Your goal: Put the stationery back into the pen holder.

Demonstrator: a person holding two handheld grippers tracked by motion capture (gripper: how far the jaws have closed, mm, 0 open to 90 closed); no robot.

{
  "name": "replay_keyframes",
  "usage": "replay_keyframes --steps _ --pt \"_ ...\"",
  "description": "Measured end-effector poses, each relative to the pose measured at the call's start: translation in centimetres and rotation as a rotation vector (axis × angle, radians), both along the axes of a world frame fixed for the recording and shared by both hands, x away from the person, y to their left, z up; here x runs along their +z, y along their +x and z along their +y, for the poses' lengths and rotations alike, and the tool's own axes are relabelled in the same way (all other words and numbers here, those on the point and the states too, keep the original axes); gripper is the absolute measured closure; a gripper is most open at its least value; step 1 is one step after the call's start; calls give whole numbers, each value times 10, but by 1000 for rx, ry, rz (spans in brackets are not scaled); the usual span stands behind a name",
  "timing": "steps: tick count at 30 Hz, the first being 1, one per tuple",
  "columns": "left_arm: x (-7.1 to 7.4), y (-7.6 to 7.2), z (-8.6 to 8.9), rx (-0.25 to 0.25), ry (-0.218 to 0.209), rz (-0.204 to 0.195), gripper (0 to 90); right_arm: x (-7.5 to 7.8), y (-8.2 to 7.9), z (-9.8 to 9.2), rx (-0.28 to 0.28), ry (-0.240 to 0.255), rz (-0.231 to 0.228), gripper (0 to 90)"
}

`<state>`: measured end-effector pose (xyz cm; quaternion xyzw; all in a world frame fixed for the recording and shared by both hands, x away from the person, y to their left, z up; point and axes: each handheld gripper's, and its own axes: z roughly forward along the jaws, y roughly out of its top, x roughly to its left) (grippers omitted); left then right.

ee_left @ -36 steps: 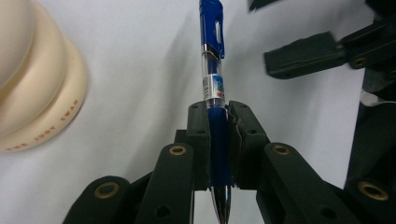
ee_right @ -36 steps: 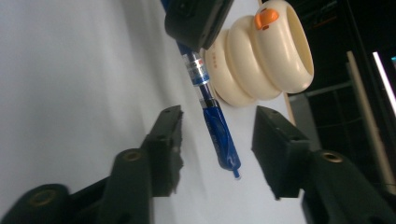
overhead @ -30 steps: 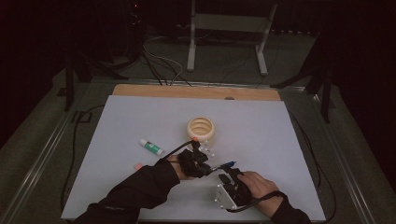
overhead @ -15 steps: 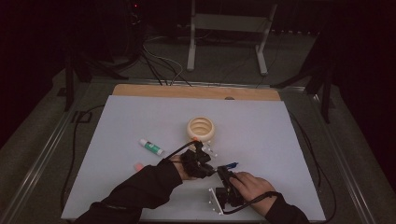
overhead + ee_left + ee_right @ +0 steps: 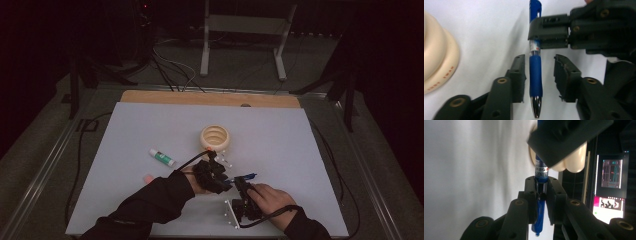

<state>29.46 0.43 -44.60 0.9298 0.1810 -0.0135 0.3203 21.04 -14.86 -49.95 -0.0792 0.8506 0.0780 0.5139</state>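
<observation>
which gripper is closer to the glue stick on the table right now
Left. The left gripper sits just right of the glue stick, slightly nearer the person. The right gripper is farther right again, clamped on the blue pen.

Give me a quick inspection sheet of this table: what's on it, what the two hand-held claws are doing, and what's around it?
Surface: white tabletop with a wooden strip along its far edge.
Job's things: blue pen, held above the table, silver tip toward the left gripper's camera.
Clutter: cream ribbed cup; glue stick with a green label lying flat; small pink object, too small to identify.
Grippers: right gripper shut on the pen's barrel; left gripper open, jaws either side of the grip, not clamping.
Cables: black cable along the table's left edge; others on the floor behind.
Surroundings: dark room; metal stand legs beyond the table; lit screens in the right gripper view.
</observation>
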Motion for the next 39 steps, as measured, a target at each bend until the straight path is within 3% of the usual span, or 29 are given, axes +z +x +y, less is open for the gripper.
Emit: replay_keyframes --steps 2,8,14,19,26,32,39 --pt "2 -2 3 -4 -8 -16 547 1 2 -1 -1 6 -6 793" --pt "7 -5 16 2 -80 -28 471 3 5 -8 -30 18 3 793" --pt "5 -8 35 55 -162 -70 415 5 9 -14 -68 48 17 793" --pt "-1 -9 52 83 -223 -81 404 10 12 -18 -88 66 16 793" --pt "-9 -16 65 104 -241 -91 342 17 15 -21 -109 94 25 793" --pt "-19 -20 76 93 -254 -33 162 24 18 -22 -125 143 42 793" --pt "-25 -25 83 83 -263 -36 22 34 21 -22 -136 207 54 793"
